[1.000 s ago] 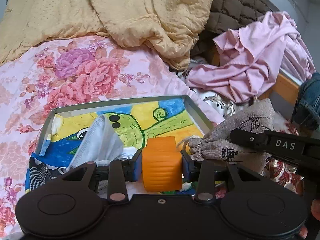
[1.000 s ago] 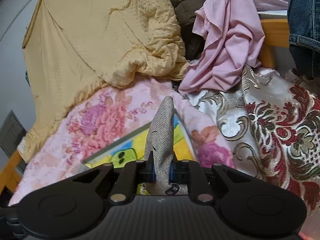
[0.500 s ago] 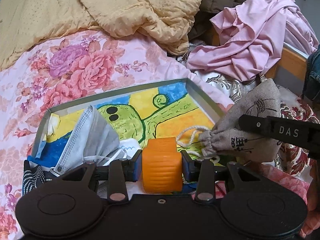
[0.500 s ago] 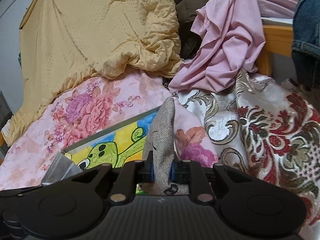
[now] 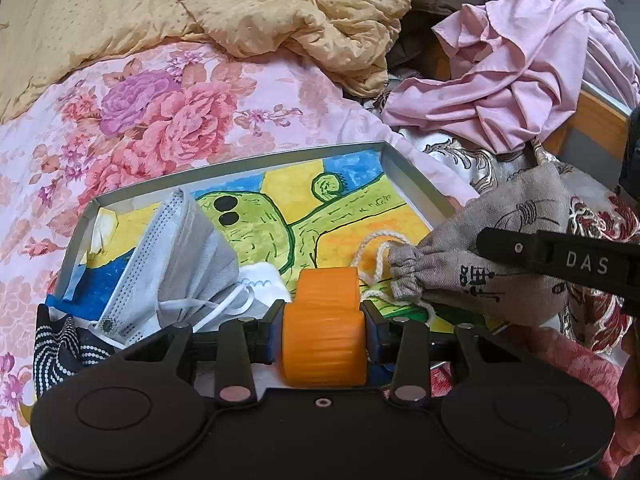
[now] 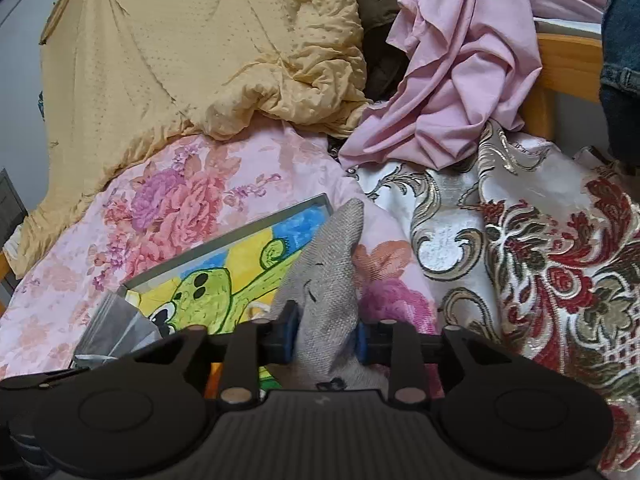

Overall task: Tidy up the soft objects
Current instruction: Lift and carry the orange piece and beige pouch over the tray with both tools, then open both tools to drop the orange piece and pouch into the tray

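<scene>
My left gripper (image 5: pixel 325 322) is shut on a ribbed orange soft block (image 5: pixel 326 286), held over the near edge of a shallow metal tray (image 5: pixel 240 160) with a green cartoon drawing inside. A grey face mask (image 5: pixel 176 256) lies in the tray's left half. The grey drawstring pouch (image 5: pixel 480 280) rests across the tray's right near corner, its white cord inside the tray. My right gripper (image 6: pixel 325 338) straddles this pouch (image 6: pixel 328 280); its jaws are opening, and the pouch sits loosely between the blue pads. One right finger (image 5: pixel 560 264) crosses the pouch.
The tray sits on a pink floral bedcover (image 5: pixel 160 112). A yellow quilt (image 5: pixel 240 12) is heaped behind it, with a pink garment (image 5: pixel 512 92) and a wooden bed rail (image 5: pixel 596 120) at the right. Red-and-gold brocade cloth (image 6: pixel 540 260) lies right of the tray. A dark dotted cloth (image 5: pixel 56 344) is at its near left corner.
The right jaws have spread apart, and the pouch, pinched thin before, has widened between them. The pouch has sunk onto the tray's right corner. The left gripper still holds the orange block.
</scene>
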Motion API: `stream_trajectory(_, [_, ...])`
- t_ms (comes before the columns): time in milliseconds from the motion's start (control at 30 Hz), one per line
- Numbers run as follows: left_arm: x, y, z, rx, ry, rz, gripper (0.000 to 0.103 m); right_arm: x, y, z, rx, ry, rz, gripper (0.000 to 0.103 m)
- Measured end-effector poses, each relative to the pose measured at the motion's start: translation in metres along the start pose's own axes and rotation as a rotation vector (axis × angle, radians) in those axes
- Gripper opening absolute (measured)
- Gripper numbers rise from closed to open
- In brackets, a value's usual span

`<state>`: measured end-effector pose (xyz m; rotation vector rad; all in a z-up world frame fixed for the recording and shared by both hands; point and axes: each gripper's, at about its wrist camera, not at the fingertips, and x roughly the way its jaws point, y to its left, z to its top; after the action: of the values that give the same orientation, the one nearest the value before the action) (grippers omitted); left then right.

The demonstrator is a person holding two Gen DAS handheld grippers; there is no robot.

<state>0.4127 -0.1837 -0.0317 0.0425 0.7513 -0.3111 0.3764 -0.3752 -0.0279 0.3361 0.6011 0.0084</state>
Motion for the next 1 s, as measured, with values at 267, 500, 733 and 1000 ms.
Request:
stream_trajectory(267, [-0.01, -0.002, 0.001, -0.004, -0.016, 0.016, 0.052, -0.012, -0.011, 0.005, 0.026, -0.004, -0.021, 0.053])
stream_trajectory(500, [-0.029, -0.002, 0.0, -0.025, -0.045, 0.031, 0.066, -0.028, -0.013, 0.006, 0.019, -0.021, -0.026, 0.065])
stream_trajectory(733, [-0.065, 0.004, 0.0, -0.065, -0.109, 0.059, 0.079, -0.063, -0.005, 0.006, -0.007, -0.078, -0.028, 0.076])
stream_trajectory(1000, [-0.12, 0.008, -0.004, -0.091, -0.192, 0.072, 0.089, -0.11, 0.009, -0.002, -0.03, -0.143, -0.018, 0.089])
